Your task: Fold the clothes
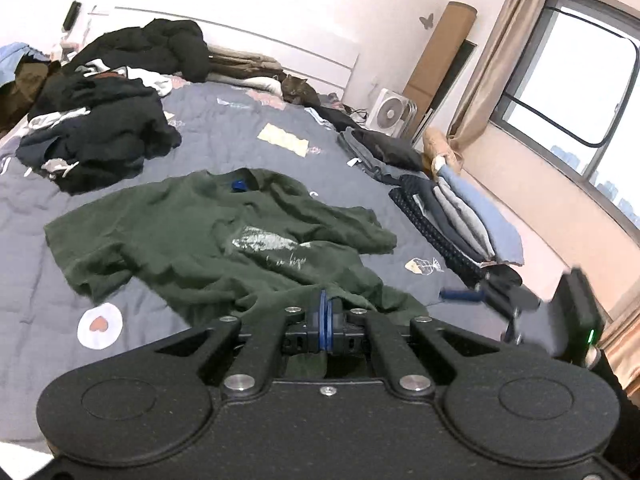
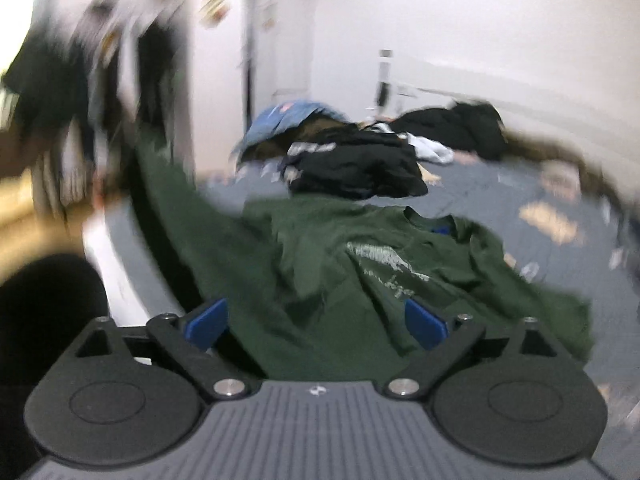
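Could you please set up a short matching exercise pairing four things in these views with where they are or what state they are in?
Things:
1. green T-shirt
2. left gripper
3. right gripper
4. folded stack

States or places:
A. open, fingers spread wide
B. at the bed's window-side edge
C. spread front-up on the grey quilt
D. shut on the shirt's hem

Pairs: 1-C, 2-D, 3-A, 4-B

Bare quilt (image 1: 224, 136) beyond green shirt (image 1: 192, 224), dark heap (image 1: 100, 136) left, folded stack (image 1: 460, 216) seemingly right.
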A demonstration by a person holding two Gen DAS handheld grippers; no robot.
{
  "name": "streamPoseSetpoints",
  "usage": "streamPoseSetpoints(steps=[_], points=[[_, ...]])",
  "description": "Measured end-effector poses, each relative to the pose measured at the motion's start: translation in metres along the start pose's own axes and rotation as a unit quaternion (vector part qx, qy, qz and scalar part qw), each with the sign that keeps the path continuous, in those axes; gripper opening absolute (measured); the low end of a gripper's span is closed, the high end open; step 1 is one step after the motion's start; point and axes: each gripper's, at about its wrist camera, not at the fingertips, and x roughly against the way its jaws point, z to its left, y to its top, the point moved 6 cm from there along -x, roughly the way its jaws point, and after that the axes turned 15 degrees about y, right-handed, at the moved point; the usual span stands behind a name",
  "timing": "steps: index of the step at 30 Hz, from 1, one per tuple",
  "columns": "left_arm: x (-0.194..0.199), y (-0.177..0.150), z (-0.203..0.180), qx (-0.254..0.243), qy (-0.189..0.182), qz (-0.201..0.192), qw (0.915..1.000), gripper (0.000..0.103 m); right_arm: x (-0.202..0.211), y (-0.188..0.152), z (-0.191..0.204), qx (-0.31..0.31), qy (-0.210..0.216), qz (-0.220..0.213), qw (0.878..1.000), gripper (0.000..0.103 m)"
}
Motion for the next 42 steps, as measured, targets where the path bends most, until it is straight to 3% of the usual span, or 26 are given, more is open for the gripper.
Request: streamPoseSetpoints(steps=[3,7,10,12,15,18,20,22,23,24,29,34,37,42], points=[[0.002,-0.001,0.002,0.003,-0.004,0.000,1.0000,0.001,-0.019,-0.023,0.009,0.049,-0.025,0.071,0.996,0.095],[0.006,-0.001,0.008,0.004,-0.006,0.001,1.0000,0.001,-0.031,-0.046,0.001,0.080,-0.048,0.125,0.988,0.095],[0.007,0.003,0.013,0.007,-0.005,-0.001,1.0000,0.001,-0.029,-0.058,-0.025,0.072,-0.090,0.127,0.985,0.094],[0.008,0.006,0.016,0.009,-0.003,-0.002,1.0000,0.001,-0.026,-0.065,-0.050,0.035,-0.116,0.129,0.984,0.093],[0.007,0.008,0.020,0.010,0.000,0.002,1.0000,0.001,-0.017,-0.070,-0.075,-0.006,-0.131,0.102,0.986,0.092],[0.004,0.008,0.023,0.010,0.003,0.007,0.9999,0.001,-0.008,-0.066,-0.085,-0.042,-0.130,0.076,0.988,0.074],[0.002,0.008,0.025,0.012,0.004,0.010,0.9999,0.001,-0.002,-0.062,-0.092,-0.066,-0.130,0.059,0.988,0.054],[0.000,0.008,0.027,0.012,0.007,0.012,0.9998,0.001,0.004,-0.059,-0.098,-0.090,-0.129,0.042,0.987,0.015],[0.000,0.009,0.029,0.012,0.009,0.013,0.9998,0.001,0.007,-0.058,-0.102,-0.102,-0.129,0.033,0.986,0.005],[-0.001,0.010,0.031,0.014,0.010,0.013,0.9998,0.001,0.010,-0.056,-0.105,-0.114,-0.128,0.025,0.985,0.002],[0.005,0.026,0.038,0.017,0.010,0.002,0.9998,0.001,0.029,-0.044,-0.122,-0.177,-0.124,-0.025,0.976,0.002],[0.016,0.051,0.045,0.024,0.008,-0.033,0.9991,0.001,0.089,0.020,-0.131,-0.221,-0.105,-0.129,0.961,0.002],[0.000,0.045,0.046,0.020,0.019,-0.012,0.9995,0.001,0.088,0.037,-0.135,-0.197,-0.121,-0.116,0.966,0.002],[-0.032,0.005,0.041,-0.010,0.042,0.042,0.9982,0.001,0.044,0.005,-0.146,-0.214,-0.126,-0.037,0.968,0.002]])
